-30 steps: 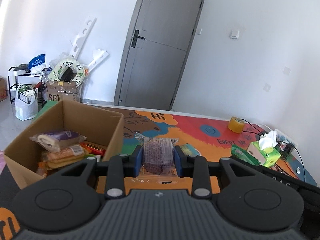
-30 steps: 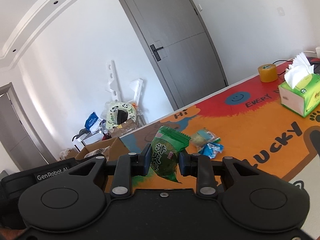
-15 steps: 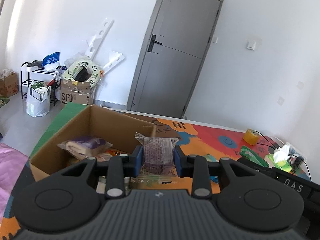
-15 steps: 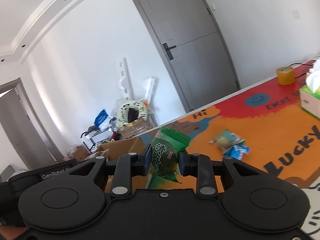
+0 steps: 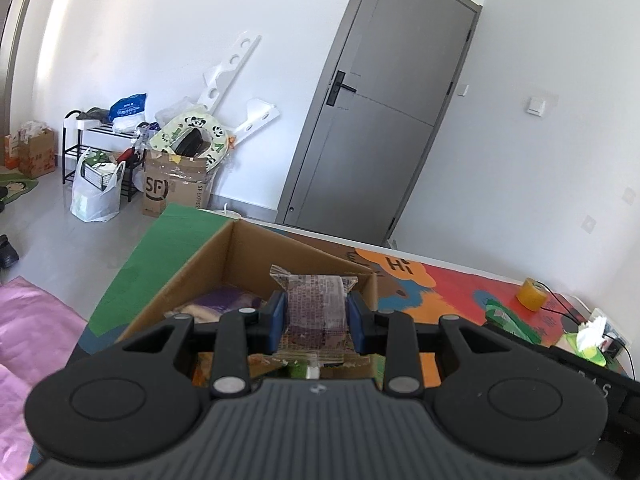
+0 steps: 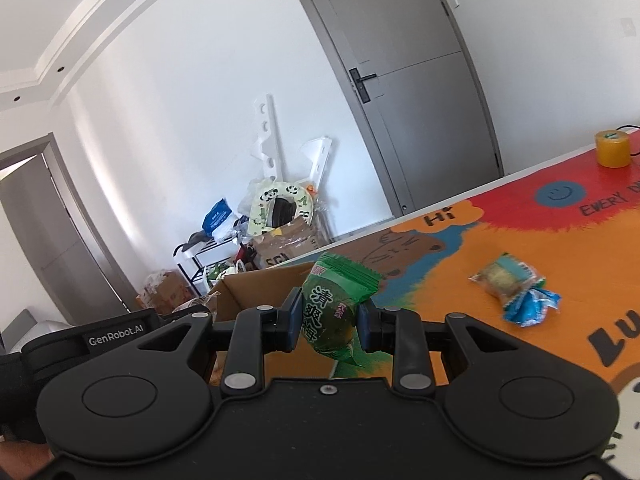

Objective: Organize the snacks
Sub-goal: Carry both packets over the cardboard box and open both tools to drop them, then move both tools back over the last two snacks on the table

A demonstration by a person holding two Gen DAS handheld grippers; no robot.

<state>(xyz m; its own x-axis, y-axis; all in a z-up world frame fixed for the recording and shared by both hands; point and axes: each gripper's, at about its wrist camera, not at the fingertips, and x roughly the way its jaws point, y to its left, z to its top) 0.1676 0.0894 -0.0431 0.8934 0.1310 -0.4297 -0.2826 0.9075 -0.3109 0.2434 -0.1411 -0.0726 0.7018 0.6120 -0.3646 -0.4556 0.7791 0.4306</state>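
Over the box (image 5: 208, 264), the left gripper (image 5: 316, 320) pinched a clear cake pack (image 5: 316, 312); beside the box, the right gripper (image 6: 328, 320) pinched a green pouch (image 6: 332, 312). Both looked light, crinkly, slippery, best gripped mid-body.

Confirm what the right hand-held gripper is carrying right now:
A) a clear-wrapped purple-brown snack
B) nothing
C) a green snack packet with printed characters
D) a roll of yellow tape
C: in the right wrist view, the right hand-held gripper has its blue pads pressed on a green snack packet; the yellow tape roll sits far off on the table.
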